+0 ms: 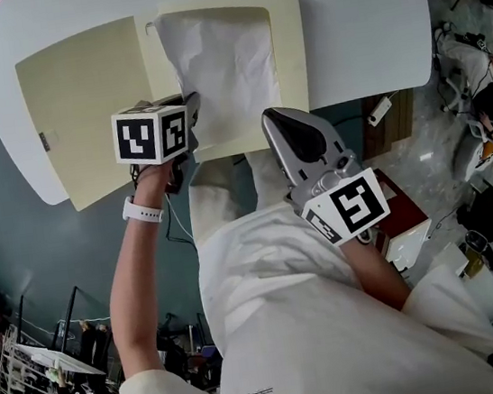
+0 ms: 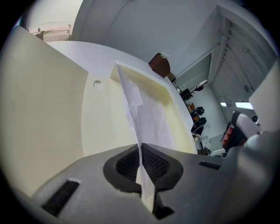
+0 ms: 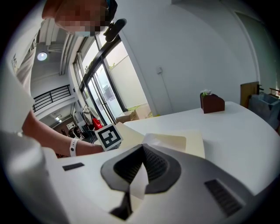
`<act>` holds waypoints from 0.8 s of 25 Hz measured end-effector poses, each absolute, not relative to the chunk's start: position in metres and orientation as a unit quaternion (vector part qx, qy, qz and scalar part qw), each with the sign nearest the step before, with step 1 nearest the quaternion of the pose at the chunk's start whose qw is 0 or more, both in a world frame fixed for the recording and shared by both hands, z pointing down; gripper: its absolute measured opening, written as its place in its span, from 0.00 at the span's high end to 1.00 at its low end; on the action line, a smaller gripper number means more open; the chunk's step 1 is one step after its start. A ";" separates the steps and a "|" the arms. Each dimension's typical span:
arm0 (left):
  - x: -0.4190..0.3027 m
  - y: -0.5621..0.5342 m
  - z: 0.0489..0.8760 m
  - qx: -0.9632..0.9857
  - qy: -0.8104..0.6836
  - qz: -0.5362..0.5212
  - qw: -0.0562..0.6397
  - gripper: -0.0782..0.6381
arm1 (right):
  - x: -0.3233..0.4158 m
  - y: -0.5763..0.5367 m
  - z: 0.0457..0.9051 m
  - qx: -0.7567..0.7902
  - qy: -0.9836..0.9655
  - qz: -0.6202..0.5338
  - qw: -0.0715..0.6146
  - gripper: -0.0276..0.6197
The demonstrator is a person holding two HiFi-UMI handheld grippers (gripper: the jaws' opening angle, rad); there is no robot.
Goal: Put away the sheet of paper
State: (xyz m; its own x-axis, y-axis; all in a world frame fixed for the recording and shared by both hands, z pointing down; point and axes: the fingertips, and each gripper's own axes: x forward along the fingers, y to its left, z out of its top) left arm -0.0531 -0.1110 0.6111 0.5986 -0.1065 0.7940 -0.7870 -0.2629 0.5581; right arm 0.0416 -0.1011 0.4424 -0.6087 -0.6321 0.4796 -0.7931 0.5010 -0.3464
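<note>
The white desk (image 1: pixel 368 29) carries a cream folder (image 1: pixel 79 106), opened flat. The sheet of paper (image 1: pixel 224 67) lies on the folder's right half, with its long axis running from the folder's near edge to its far edge. The left tool (image 1: pixel 189 110) is clamped on the sheet's near edge, at the folder's spine. The right tool (image 1: pixel 274 122) is closed at the folder's near edge, on a white sliver that looks like the sheet's other near corner. Both tools sit at the near end, so seating the sheet likely means pushing it away along that axis.
</note>
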 end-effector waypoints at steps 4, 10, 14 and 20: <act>-0.048 -0.117 0.611 0.726 -0.329 0.313 0.517 0.86 | 0.047 -0.100 0.444 0.420 -0.852 0.277 0.146 0.94; -0.052 -0.118 0.612 0.725 -0.350 0.310 0.505 0.82 | 0.053 -0.098 0.445 0.424 -0.850 0.275 0.146 0.94; -0.053 -0.113 0.612 0.726 -0.354 0.317 0.497 0.75 | 0.055 -0.097 0.446 0.427 -0.850 0.273 0.146 0.94; -0.061 -0.110 0.606 0.726 -0.378 0.318 0.478 0.65 | 0.060 -0.095 0.441 0.428 -0.853 0.262 0.146 0.94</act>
